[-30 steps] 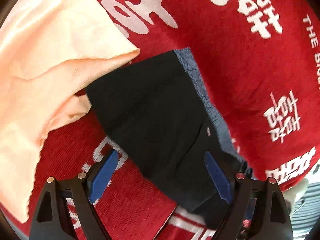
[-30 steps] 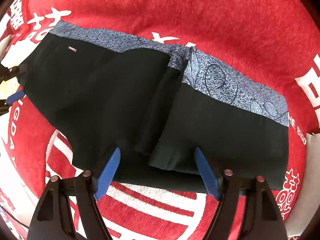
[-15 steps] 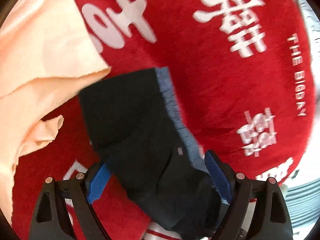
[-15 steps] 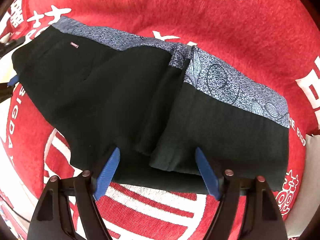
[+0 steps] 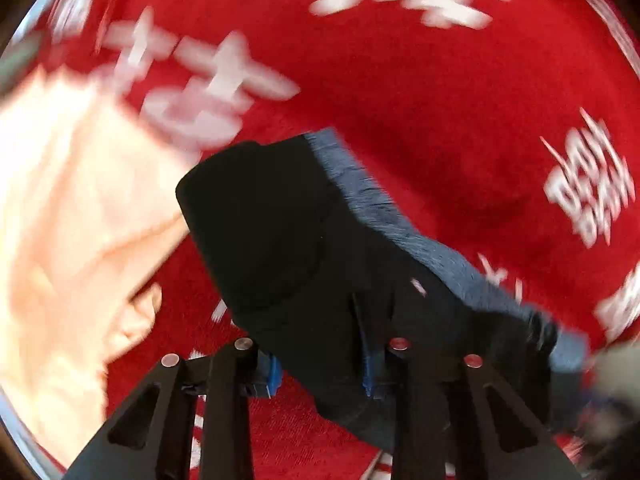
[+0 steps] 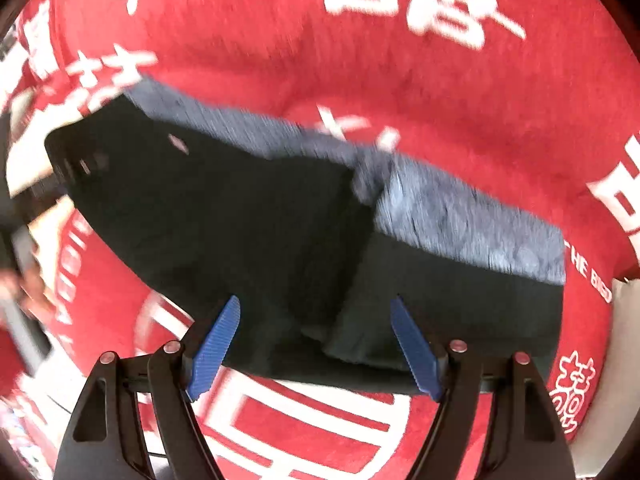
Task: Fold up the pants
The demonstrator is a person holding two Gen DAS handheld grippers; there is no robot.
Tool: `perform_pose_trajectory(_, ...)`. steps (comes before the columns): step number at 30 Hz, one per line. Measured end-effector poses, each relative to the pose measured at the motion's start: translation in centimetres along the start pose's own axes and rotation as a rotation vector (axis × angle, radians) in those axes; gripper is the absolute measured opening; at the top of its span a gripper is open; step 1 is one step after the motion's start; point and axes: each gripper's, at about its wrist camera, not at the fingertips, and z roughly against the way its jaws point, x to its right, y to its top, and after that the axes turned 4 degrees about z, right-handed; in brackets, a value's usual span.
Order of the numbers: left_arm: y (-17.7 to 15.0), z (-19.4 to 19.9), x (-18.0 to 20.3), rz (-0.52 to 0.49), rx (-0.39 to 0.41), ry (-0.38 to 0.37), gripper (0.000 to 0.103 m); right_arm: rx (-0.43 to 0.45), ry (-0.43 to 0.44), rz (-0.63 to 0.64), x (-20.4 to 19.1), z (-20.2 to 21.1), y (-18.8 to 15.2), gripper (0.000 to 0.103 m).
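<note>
The left gripper (image 5: 320,372) has just been closing and now pinches the near left end of the black pants (image 6: 248,232), which lie spread on the red cloth (image 6: 460,92) of the table with their blue-grey waistband (image 6: 472,220) along the far edge. To fold well, that end should probably be lifted clear and carried over the right half so the edges meet, without dragging the peach cloth (image 5: 60,220) just beside it. Both grippers point steeply down; the right gripper (image 6: 316,344) hovers wide open over the near hem, gripping nothing.
</note>
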Motion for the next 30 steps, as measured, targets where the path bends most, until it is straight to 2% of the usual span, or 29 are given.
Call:
perform_pose_trajectory(6, -2.0, 2.8, 5.7, -0.302, 0.103, 0.053, 0.031, -0.034, 0.226, -0.001, -1.7, 2.4, 9.0, 0.082)
perform_pose_trajectory(8, -2.6, 3.3, 6.9, -0.359, 0.115, 0.055, 0.031, -0.049, 0.298, 0.028, -3.6, 2.9, 12.4, 0.084)
perform_pose_trajectory(9, -2.7, 3.5, 7.1, -0.377, 0.12, 0.055, 0.031, -0.081, 0.339, 0.055, -4.9, 3.0, 14.5, 0.085)
perform_pose_trajectory(12, -3.2, 4.1, 7.9, -0.404, 0.126, 0.053, 0.031, -0.175, 0.406, 0.099, -8.5, 2.4, 17.6, 0.088)
perform_pose_trajectory(15, -3.3, 4.4, 8.1, -0.414, 0.128, 0.057, 0.031, -0.255, 0.381, 0.174, -12.2, 0.8, 19.5, 0.091)
perform_pose_trajectory(17, -3.4, 4.6, 8.2, -0.42, 0.131, 0.055, 0.031, -0.333, 0.336, 0.228, -14.4, -0.9, 19.7, 0.093)
perform_pose_trajectory(21, -3.7, 4.6, 9.0, -0.441, 0.141, 0.059, 0.031, -0.418, 0.259, 0.267, -16.0, -3.6, 19.4, 0.093)
perform_pose_trajectory(22, -3.9, 4.7, 9.1, -0.445, 0.142, 0.057, 0.031, -0.425, 0.26, 0.265, -16.0, -3.8, 19.4, 0.088)
perform_pose_trajectory(23, -4.0, 4.7, 9.2, -0.448, 0.141, 0.058, 0.031, -0.418, 0.263, 0.261, -15.9, -3.8, 19.4, 0.053)
perform_pose_trajectory(24, -4.0, 4.6, 9.2, -0.446, 0.134, 0.053, 0.031, -0.41, 0.266, 0.254, -15.6, -3.7, 19.4, 0.028)
perform_pose_trajectory(25, -4.0, 4.8, 9.3, -0.445, 0.138, 0.045, 0.031, -0.395, 0.268, 0.237, -15.1, -3.4, 19.4, 0.017)
perform_pose_trajectory(30, -4.1, 6.6, 11.3, -0.491, 0.162, 0.014, 0.031, -0.266, 0.341, 0.189, -11.9, -0.3, 17.8, 0.016)
